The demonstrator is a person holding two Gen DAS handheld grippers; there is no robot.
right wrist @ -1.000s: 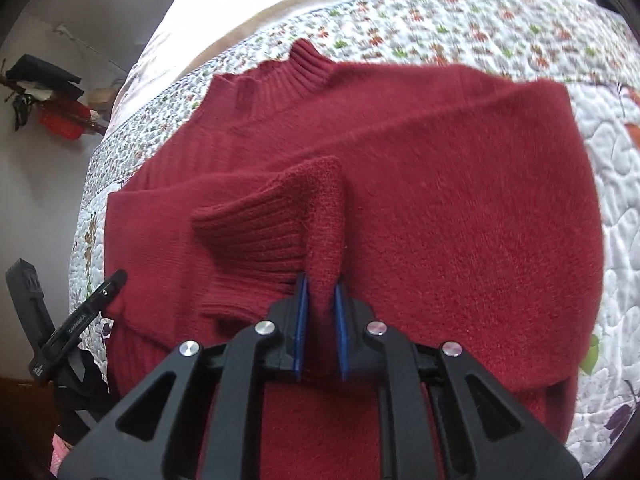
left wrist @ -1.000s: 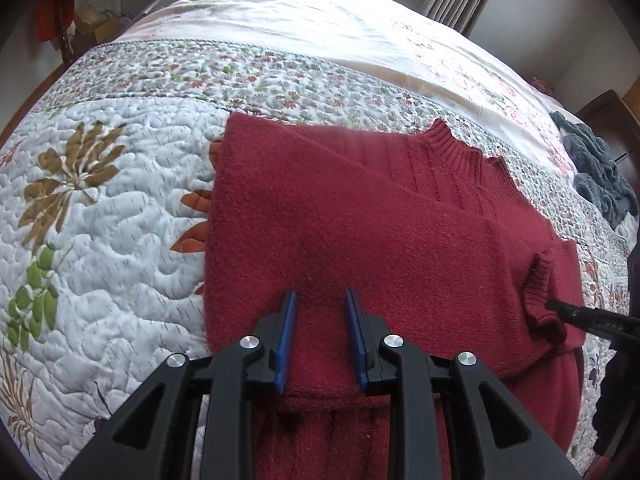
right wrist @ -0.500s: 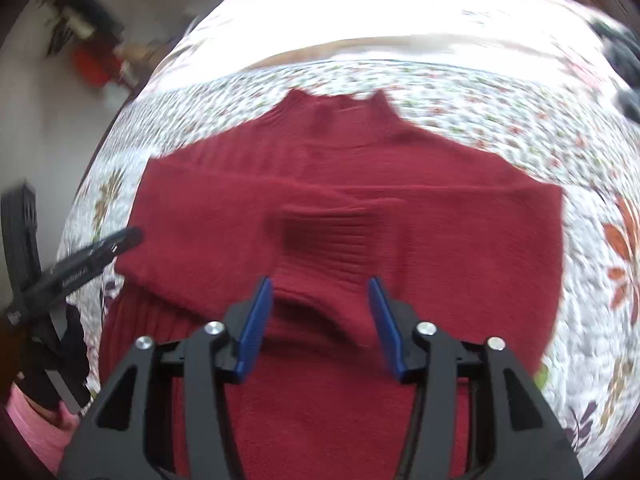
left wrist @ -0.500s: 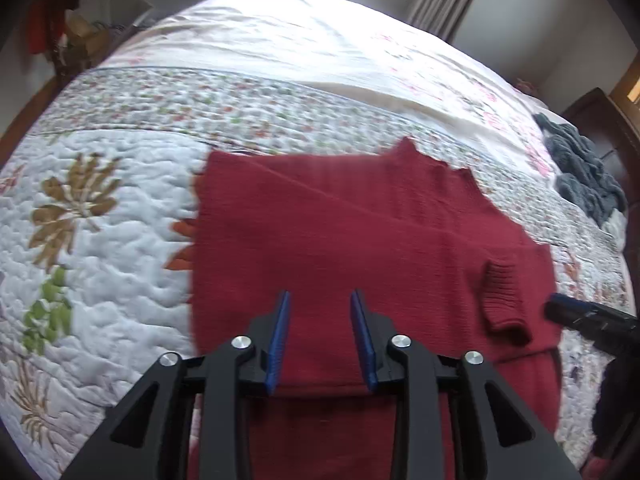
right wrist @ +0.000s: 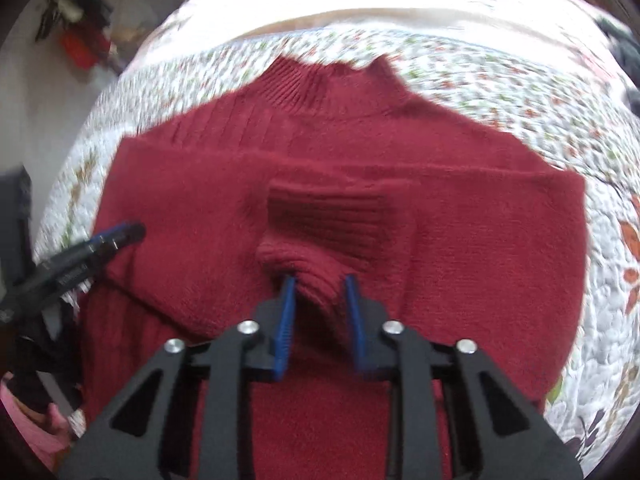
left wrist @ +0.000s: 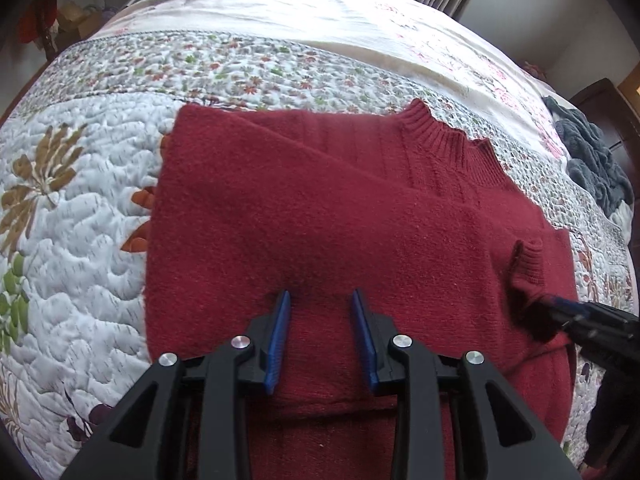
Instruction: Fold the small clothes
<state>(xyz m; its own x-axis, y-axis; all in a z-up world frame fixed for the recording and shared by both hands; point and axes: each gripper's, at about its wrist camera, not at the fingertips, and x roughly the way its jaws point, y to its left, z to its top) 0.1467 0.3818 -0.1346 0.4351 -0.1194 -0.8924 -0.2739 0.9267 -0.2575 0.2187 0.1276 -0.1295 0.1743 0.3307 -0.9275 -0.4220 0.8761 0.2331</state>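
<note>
The sweater [left wrist: 340,216] lies flat on the quilt [left wrist: 80,208], sleeves folded across its front.

Sweater [left wrist: 340,220] hem cut off below; quilt [right wrist: 500,80] motion-blurred; grey garment [left wrist: 592,160] partly cropped

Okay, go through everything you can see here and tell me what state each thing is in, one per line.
Red sweater: flat on the bed, both sleeves folded across the body.
Sleeve cuff: lying on the sweater, bunched at its near edge between the blue pads, not clamped.
Left gripper: open, over the sweater.
Right gripper: open, astride the cuff.
Grey garment: crumpled on the bed's far side.
Quilt: spread flat.
</note>
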